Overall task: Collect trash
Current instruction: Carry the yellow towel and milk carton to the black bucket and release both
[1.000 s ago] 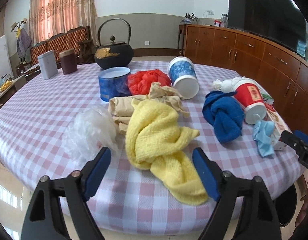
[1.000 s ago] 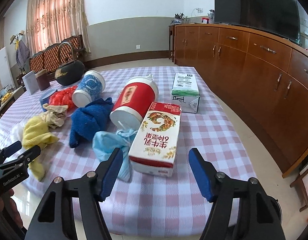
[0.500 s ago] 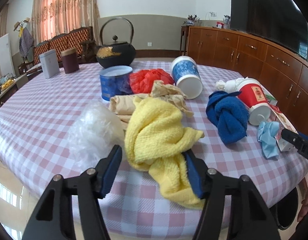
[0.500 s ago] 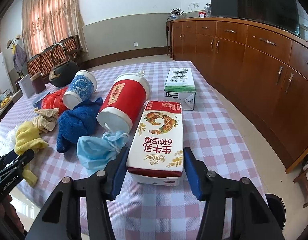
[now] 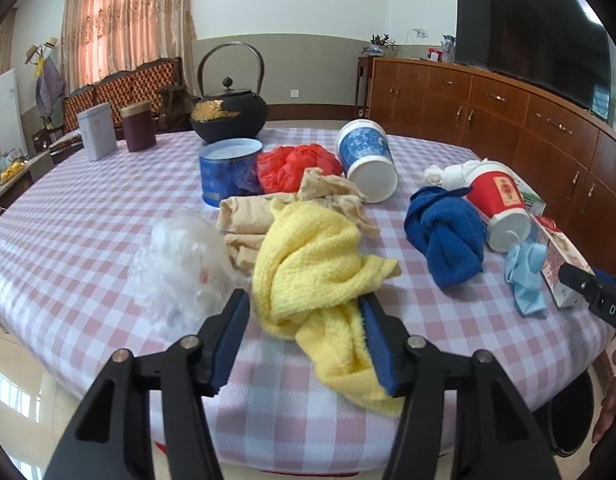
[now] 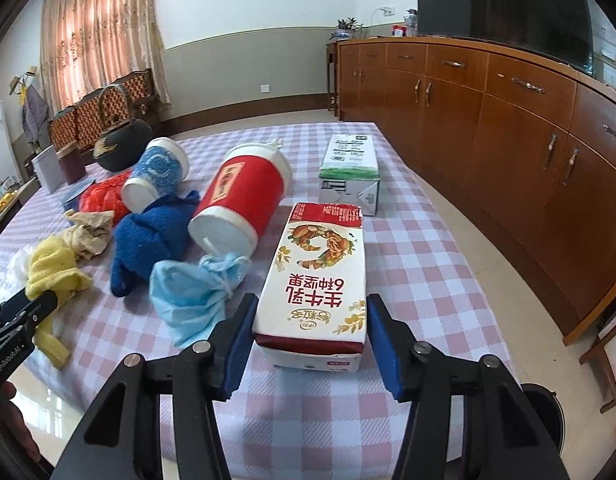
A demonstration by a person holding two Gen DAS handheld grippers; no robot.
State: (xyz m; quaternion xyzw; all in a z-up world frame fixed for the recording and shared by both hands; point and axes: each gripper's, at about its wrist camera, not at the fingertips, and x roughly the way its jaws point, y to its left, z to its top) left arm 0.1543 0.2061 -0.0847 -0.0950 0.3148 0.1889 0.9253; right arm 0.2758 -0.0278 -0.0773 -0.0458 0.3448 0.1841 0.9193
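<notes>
My left gripper [image 5: 304, 300] is low over the near edge of the checked table [image 5: 68, 220], and its jaws are closing around a crumpled yellow cloth [image 5: 316, 256]. The right pad brushes the cloth's tail, while the left pad stands clear of it. A red-and-white milk carton [image 6: 320, 272] lies flat on the table. My right gripper [image 6: 310, 312] is shut on its near end, with a pad against each side. A light blue mask [image 6: 192, 292] lies just left of the carton. A clear plastic bag [image 5: 180, 264] is bunched to the left of the yellow cloth.
Further back lie a blue cloth [image 5: 448, 236], a tipped red cup [image 6: 240, 200], a tipped blue cup [image 5: 368, 160], a red plastic bag [image 5: 296, 164], beige wrappings [image 5: 248, 216], a blue tin [image 5: 228, 172], a green-and-white carton [image 6: 350, 164] and a black kettle [image 5: 228, 112]. A black bin [image 6: 544, 412] stands on the floor at right.
Both pairs of jaws have narrowed, the left around the yellow cloth and the right onto the milk carton. The right gripper has also come slightly nearer to the carton.
</notes>
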